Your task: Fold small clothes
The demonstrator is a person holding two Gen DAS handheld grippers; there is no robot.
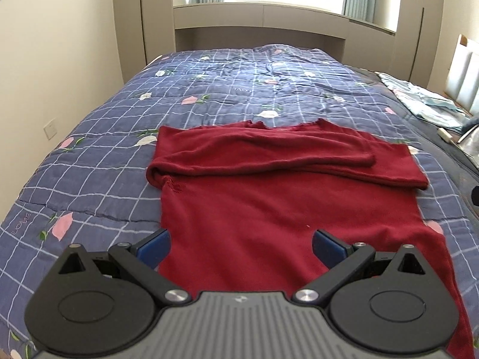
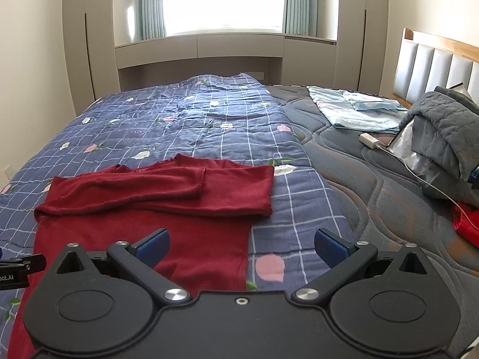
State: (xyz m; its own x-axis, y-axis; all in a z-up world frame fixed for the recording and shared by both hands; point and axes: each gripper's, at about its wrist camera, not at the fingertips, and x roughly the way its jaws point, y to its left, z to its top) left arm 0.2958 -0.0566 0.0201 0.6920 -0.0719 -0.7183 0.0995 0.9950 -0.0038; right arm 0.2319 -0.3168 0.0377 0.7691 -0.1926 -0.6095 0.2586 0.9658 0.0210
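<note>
A dark red long-sleeved top (image 1: 269, 197) lies flat on the blue checked quilt (image 1: 119, 125), both sleeves folded across its chest. My left gripper (image 1: 241, 246) hovers open over the top's lower part, nothing between its blue pads. In the right wrist view the same red top (image 2: 155, 209) lies left of centre. My right gripper (image 2: 241, 246) stands open above the top's right hem edge and the quilt (image 2: 209, 119), holding nothing. A part of the left gripper's body (image 2: 18, 269) shows at the left edge.
The dark grey mattress (image 2: 374, 194) lies bare on the right, with a light blue folded cloth (image 2: 353, 110), a white charger and cable (image 2: 369, 141), a grey quilted blanket pile (image 2: 443, 137) and a bright red item (image 2: 467, 221). A padded headboard (image 2: 434, 65) is at far right. Cabinets and a window stand beyond the bed.
</note>
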